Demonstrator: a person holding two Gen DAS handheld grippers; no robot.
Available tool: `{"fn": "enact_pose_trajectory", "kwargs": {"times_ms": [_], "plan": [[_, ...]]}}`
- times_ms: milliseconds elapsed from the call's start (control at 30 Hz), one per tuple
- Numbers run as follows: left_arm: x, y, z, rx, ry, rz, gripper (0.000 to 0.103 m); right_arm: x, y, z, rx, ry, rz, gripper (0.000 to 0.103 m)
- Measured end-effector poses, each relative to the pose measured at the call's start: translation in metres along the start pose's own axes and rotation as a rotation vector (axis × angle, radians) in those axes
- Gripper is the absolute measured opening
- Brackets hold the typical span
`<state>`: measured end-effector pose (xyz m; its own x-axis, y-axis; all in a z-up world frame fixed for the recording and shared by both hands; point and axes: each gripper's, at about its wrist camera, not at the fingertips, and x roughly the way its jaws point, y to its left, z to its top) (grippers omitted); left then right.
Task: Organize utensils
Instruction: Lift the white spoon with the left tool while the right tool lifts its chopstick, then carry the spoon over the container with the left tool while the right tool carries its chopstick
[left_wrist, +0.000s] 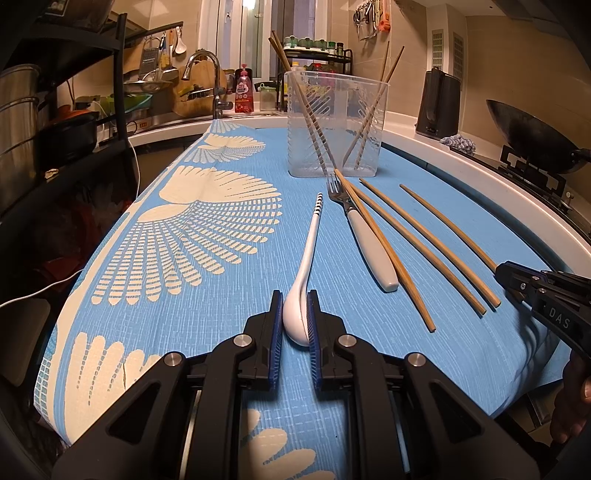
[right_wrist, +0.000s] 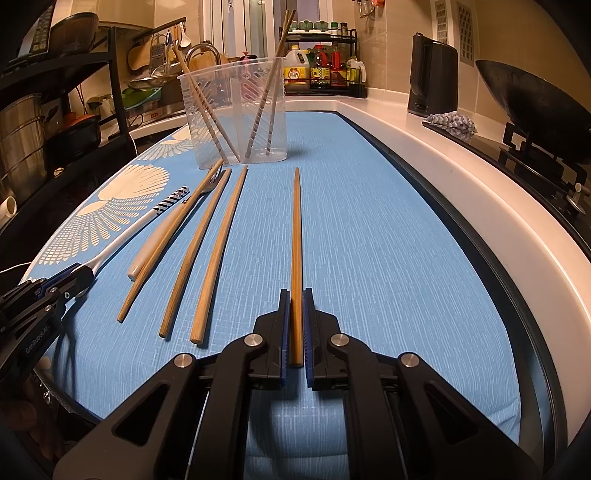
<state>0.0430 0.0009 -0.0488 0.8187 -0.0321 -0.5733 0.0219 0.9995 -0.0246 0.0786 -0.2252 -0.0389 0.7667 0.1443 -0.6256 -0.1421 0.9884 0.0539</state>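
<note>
A home kitchen. A curved faucet (left_wrist: 201, 61) sits in the upper left of the frame, a wok (left_wrist: 532, 136) on a gas stove at right, sauce bottles (right_wrist: 319, 72) on a rack, and tiled walls behind a white desk (right_wrist: 424, 155).

Left hand-held gripper (left_wrist: 295, 321): matte black angular plastic linkage arms with triangular cutouts, round silver pivot bolts, and ribbed blue pads (left_wrist: 275, 339) lining both fingers. Right hand-held gripper (right_wrist: 294, 321): identical build; white "DAS" lettering on its side at 3 o'clock of the left view.
</note>
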Motion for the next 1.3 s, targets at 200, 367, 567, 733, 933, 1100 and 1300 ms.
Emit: {"fn": "enact_pose_trajectory", "kwargs": {"times_ms": [200,367,567,733,933,1100,1300], "plan": [[0.0,0.0,0.0,0.0,0.0,0.0,0.013,0.0,0.0,0.0,0.001,0.002,0.0,0.006],[0.001,0.0,0.0,-0.001,0.004,-0.003,0.012,-0.001,0.001,0.0,0.002,0.005,0.001,0.006],[-0.001,0.002,0.001,-0.008,0.002,-0.002,0.011,-0.006,0.002,0.003,-0.001,-0.005,0.004,0.006],[-0.005,0.002,0.003,-0.002,-0.007,-0.003,0.011,-0.01,0.004,0.004,-0.005,-0.014,0.007,0.006],[-0.012,0.004,0.007,0.004,-0.027,0.002,0.011,-0.018,0.004,0.007,-0.01,-0.029,0.012,0.006],[-0.018,0.006,0.013,0.002,-0.049,0.009,0.011,-0.028,0.005,0.012,-0.014,-0.053,0.013,0.006],[-0.029,0.008,0.026,0.009,-0.09,0.015,0.011,-0.044,0.007,0.024,-0.027,-0.094,0.017,0.006]]}}
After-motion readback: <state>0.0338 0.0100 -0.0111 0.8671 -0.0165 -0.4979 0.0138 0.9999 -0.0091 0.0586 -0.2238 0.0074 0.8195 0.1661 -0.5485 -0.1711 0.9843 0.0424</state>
